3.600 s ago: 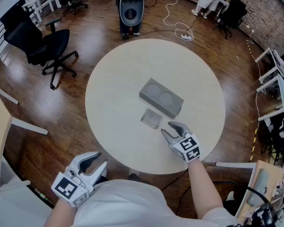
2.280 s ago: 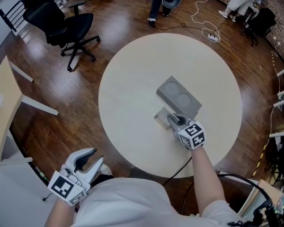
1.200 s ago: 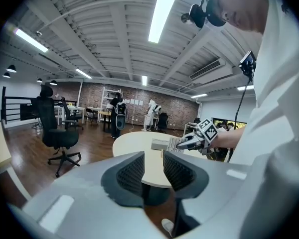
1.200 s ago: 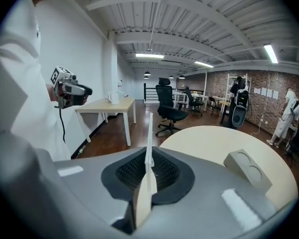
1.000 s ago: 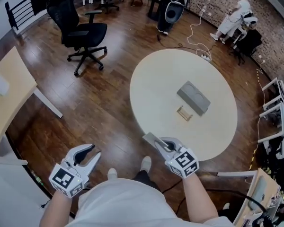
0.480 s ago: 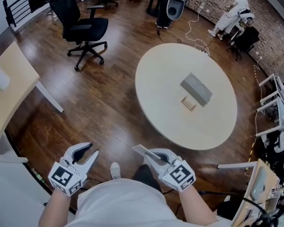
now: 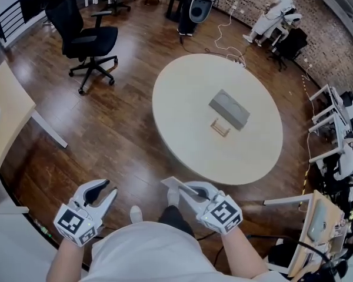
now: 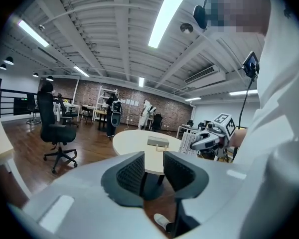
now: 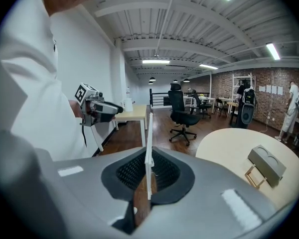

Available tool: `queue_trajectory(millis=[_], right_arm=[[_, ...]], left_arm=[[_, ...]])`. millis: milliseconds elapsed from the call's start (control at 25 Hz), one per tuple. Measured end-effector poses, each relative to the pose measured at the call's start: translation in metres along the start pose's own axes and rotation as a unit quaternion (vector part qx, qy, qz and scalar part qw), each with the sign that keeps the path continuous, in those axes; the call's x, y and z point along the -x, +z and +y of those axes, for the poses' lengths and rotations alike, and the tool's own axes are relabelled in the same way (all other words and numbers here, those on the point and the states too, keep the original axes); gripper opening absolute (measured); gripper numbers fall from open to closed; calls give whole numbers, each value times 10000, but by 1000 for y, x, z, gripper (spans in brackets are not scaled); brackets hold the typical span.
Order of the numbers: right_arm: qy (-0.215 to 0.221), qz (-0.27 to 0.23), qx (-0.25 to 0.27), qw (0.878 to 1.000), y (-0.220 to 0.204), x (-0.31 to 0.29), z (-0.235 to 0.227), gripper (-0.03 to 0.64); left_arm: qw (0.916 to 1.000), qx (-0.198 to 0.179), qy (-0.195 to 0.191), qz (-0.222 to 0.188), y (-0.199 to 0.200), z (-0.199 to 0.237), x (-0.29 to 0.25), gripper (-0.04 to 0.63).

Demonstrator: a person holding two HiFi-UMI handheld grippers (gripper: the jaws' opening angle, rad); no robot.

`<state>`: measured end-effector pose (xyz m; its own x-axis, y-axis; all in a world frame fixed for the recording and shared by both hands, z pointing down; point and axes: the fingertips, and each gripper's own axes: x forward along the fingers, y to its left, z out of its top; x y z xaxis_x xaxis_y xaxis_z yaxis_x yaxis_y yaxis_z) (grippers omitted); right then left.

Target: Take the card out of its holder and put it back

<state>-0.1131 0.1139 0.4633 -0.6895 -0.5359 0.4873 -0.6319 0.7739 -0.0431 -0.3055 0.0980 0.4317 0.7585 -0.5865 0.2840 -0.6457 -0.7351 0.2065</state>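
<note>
White top, pale grey grippers
White top (image 7: 159,256), dark trousers (image 7: 174,217), white shoes (image 7: 136,215); left gripper (image 7: 106,188) and right gripper (image 7: 187,189) pale grey, black ribbed pads (image 8: 132,174), black-and-white marker cubes (image 7: 224,212).

card (image 9: 148,138): lower end hidden between right gripper (image 9: 148,172) pads | holder (image 7: 220,128): too small, slot unclear | desk (image 7: 9,107): cut by left edge

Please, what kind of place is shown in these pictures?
Probably an open office or lab space: a black office chair on a wooden floor, a round table, a desk, and a brick wall behind.
</note>
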Motion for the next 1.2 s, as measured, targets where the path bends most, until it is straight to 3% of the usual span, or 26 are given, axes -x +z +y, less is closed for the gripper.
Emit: queue_trajectory(millis=[280, 680, 1200], right_arm=[[-311, -43, -103, 9995, -1, 21, -76, 21], [-779, -3, -149, 9969, -13, 62, -234, 21], [-761, 134, -190, 9968, -54, 64, -385, 21]], left_arm=[[9999, -56, -114, -2, 17, -5, -43, 121], [9996, -166, -180, -106, 63, -19, -133, 121], [10000, -88, 21, 32, 77, -43, -220, 121]])
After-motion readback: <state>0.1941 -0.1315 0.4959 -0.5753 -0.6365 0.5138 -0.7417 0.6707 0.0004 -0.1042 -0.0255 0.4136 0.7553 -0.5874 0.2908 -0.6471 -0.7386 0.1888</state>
